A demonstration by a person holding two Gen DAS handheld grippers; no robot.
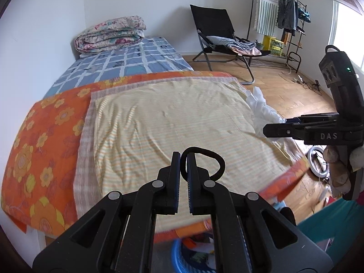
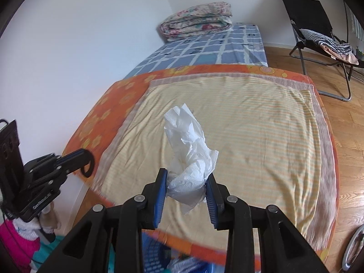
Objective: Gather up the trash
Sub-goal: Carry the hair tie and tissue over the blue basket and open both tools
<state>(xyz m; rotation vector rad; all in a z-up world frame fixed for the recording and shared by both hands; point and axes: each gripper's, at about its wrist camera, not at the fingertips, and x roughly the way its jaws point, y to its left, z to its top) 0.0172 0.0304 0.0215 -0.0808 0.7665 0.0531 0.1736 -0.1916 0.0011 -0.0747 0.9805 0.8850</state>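
My left gripper point(image 1: 183, 159) is nearly closed on a black band point(image 1: 212, 157), hanging over the bed point(image 1: 159, 118). My right gripper point(image 2: 186, 182) pinches a crumpled tissue point(image 2: 188, 145), jaws part open around it. I'd keep both squeezes firm and drop each into the blue basket point(image 1: 182, 256) below. That basket is blurred and mostly cut off, so I can't judge its rim.

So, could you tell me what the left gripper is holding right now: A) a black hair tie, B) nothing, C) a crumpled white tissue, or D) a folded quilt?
A: the left gripper is closed on a black hair tie, whose loop sticks out past its fingertips, while the crumpled white tissue sits in the right gripper.
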